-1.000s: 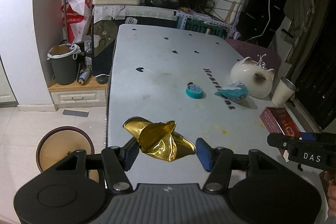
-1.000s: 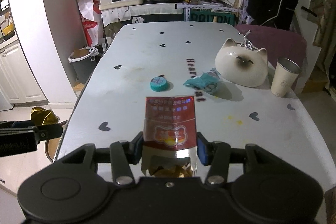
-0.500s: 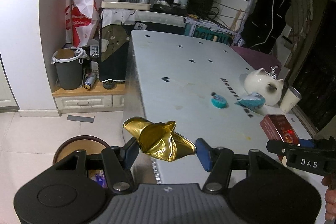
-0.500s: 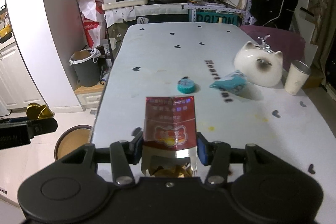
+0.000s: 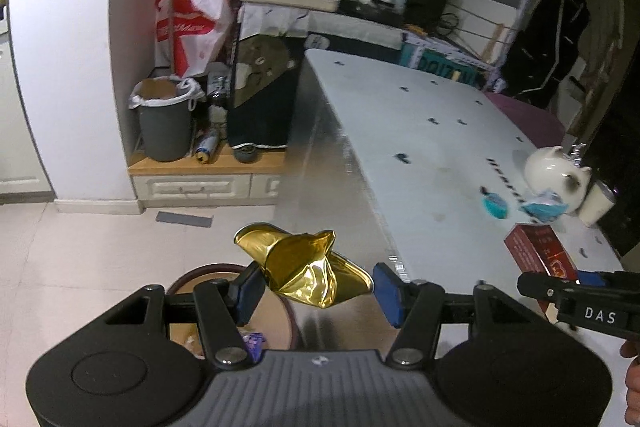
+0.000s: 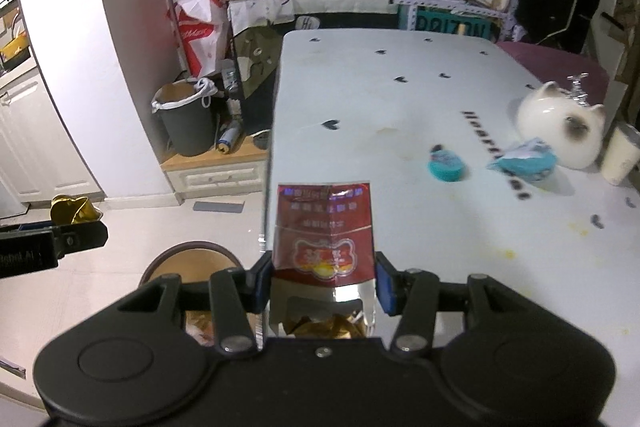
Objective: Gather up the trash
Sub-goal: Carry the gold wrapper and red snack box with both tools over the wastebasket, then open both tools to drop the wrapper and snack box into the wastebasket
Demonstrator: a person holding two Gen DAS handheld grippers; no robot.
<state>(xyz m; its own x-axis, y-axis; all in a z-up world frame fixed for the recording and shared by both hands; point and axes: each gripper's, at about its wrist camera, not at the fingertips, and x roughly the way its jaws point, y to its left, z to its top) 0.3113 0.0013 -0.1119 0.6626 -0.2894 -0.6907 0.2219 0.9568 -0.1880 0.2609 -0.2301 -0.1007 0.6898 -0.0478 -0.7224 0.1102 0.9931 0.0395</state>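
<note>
gold foil wrapper pinched in the left tool, red packet pinched in the right tool

On the surface the cat-shaped pot sits at two o'clock with a cup right of it, a wrapper before it and a lid further left; a bin stands on the floor at nine o'clock.

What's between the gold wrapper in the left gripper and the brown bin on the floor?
Nothing visible. The gold wrapper hangs in the left gripper above the open brown bin, beside the table edge; only the gripper's own fingers sit below it.
</note>
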